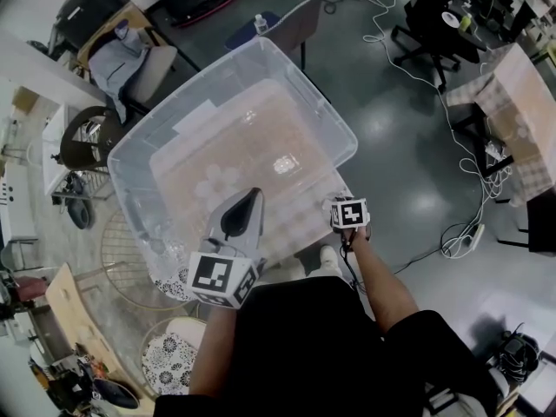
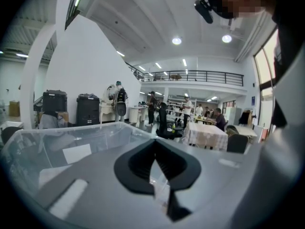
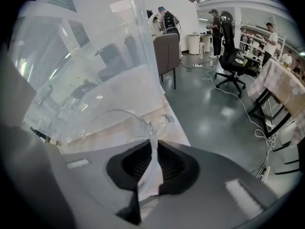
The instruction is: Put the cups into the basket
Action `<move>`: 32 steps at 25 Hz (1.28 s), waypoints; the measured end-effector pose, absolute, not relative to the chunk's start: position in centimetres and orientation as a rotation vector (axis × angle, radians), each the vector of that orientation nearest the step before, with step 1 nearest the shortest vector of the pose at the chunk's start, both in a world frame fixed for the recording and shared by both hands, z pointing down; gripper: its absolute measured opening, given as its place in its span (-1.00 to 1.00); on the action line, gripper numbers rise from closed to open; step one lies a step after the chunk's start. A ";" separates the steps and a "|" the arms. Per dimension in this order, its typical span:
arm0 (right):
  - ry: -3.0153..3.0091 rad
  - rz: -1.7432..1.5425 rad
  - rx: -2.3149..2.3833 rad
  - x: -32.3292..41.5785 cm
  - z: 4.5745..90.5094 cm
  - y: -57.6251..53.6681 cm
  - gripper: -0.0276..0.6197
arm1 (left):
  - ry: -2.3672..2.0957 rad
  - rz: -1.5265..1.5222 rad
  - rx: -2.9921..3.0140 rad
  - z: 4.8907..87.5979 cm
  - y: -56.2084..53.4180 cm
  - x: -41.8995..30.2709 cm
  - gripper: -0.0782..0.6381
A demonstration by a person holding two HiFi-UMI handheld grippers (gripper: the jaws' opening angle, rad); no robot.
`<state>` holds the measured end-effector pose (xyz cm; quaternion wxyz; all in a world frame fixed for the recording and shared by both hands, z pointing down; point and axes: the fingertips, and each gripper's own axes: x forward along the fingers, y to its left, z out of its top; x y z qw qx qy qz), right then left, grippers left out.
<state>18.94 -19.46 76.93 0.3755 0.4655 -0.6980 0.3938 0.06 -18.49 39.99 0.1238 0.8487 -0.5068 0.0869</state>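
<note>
The basket is a big clear plastic bin (image 1: pixel 304 68) on a pale table. Faint clear cups (image 1: pixel 217 181) lie on its floor. My left gripper (image 1: pixel 252 194) reaches over the bin's near rim, and its jaws are shut. In the left gripper view a thin clear plastic wall (image 2: pixel 159 178), seemingly a cup's, sits pinched between the left gripper (image 2: pixel 155 151) pads. My right gripper (image 1: pixel 340 205) points steeply down at the bin's near right corner. In the right gripper view a clear cup (image 3: pixel 114 118) stands beside the bin wall (image 3: pixel 95 56), and the right gripper (image 3: pixel 153 149) has closed on its rim.
A grey chair (image 1: pixel 295 24) stands behind the bin and another chair (image 1: pixel 148 68) at its left. A black office chair (image 1: pixel 426 16) and a table with a checked cloth (image 1: pixel 521 120) are at the right. Cables (image 1: pixel 469 233) trail over the grey floor.
</note>
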 end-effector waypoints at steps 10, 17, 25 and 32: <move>-1.925 1.002 1.160 18.4 72.8 -19.1 -0.79 | -1.468 0.210 2.469 40.0 -18.5 1.0 -0.76; -2.038 0.970 1.166 18.2 68.3 -19.2 -0.79 | -1.440 0.138 2.491 39.0 -18.4 2.3 -0.76; -2.138 0.893 1.174 18.4 62.1 -18.8 -0.79 | -1.415 0.070 2.494 38.4 -18.6 3.2 -0.76; -2.251 0.805 1.157 18.9 55.4 -18.0 -0.79 | -1.357 0.028 2.494 38.5 -19.3 4.9 -0.76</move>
